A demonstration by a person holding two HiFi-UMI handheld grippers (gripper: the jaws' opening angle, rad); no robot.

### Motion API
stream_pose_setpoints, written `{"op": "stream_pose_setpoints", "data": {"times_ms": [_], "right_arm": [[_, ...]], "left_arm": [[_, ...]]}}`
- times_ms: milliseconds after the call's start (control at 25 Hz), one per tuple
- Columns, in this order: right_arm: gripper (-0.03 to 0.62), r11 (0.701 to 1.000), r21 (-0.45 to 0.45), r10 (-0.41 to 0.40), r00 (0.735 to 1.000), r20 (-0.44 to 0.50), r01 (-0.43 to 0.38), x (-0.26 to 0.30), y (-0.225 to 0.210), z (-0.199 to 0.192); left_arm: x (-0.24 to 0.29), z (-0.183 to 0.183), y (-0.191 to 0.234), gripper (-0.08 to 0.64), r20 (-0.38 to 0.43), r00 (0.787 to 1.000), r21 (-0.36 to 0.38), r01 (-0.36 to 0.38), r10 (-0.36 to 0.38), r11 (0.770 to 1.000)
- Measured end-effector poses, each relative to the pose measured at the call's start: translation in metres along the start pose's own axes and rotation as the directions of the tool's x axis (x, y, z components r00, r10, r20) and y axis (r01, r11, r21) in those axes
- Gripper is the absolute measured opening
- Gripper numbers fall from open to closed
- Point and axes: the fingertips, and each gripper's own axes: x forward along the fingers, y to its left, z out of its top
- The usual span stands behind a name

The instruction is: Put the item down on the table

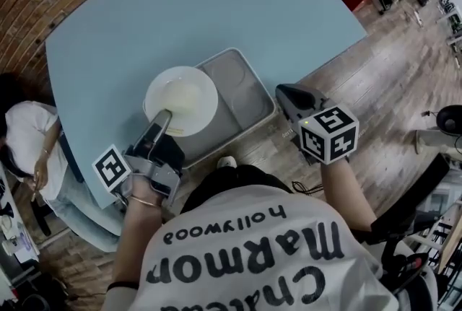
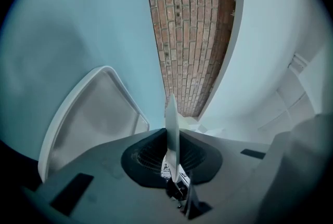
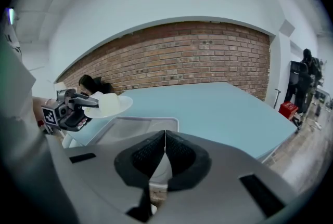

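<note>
Plate [image 1: 180, 97] is hanging in the air, roughly level, not resting on anything. It's sitting over the left part of the grey tray [image 1: 238, 93], which is lying at the near edge of the light-blue table [image 1: 202, 6].

Left gripper [image 1: 164, 118] is clamping the plate's near rim. In its own view the rim is running edge-on between the pads [image 2: 172, 129], jaws pinched tight on it. The right gripper view is showing the same thing from the side: plate [image 3: 108, 105] raised clear of the tray [image 3: 135, 127], left gripper [image 3: 78, 103] coming in from the table's near-left side.

Right gripper [image 1: 285, 92] is holding nothing: jaws are meeting pad to pad [image 3: 165, 140]. It's hovering just off the table's near edge, right of the tray, angled downward over the wooden floor [image 1: 382, 86].

A second person [image 1: 29, 136] is sitting at the table's left edge. Brick wall [image 3: 182, 56] is running behind the far edge.
</note>
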Motion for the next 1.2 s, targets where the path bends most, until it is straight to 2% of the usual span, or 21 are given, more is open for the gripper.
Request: {"op": "stream_pose_setpoints", "data": {"times_ms": [160, 360, 560, 680, 880, 1080, 1200], "right_arm": [[0.011, 1.000, -0.022, 0.002, 1.000, -0.007, -0.002, 0.011, 0.012, 0.007], [0.010, 0.999, -0.049, 0.008, 1.000, 0.012, -0.007, 0.016, 0.005, 0.020], [0.011, 0.995, -0.082, 0.054, 0.998, 0.031, -0.052, 0.022, -0.004, 0.040], [0.011, 0.988, -0.121, 0.104, 0.994, 0.033, -0.100, 0.030, -0.016, 0.052], [0.010, 0.977, -0.156, 0.151, 0.988, 0.024, -0.145, 0.037, -0.038, 0.064], [0.010, 0.970, -0.179, 0.173, 0.984, 0.039, -0.164, 0.035, -0.058, 0.077], [0.011, 0.967, -0.195, 0.175, 0.984, 0.036, -0.165, 0.034, -0.062, 0.079]], "left_arm": [[-0.005, 0.005, 0.010, 0.026, -0.009, 1.000, -0.027, -0.009, 0.009, 1.000], [-0.001, -0.001, 0.015, 0.026, -0.002, 1.000, -0.028, -0.025, 0.025, 0.999], [0.003, -0.005, 0.012, 0.026, 0.025, 0.999, -0.017, -0.047, 0.047, 0.999], [0.004, -0.011, 0.015, 0.026, 0.069, 0.995, 0.000, -0.070, 0.070, 0.998], [0.007, -0.021, 0.034, 0.026, 0.139, 0.983, -0.067, -0.113, 0.121, 0.991], [0.013, -0.025, 0.042, 0.026, 0.176, 0.973, -0.075, -0.139, 0.151, 0.987], [0.016, -0.023, 0.049, 0.026, 0.171, 0.970, -0.072, -0.160, 0.170, 0.985]]}}
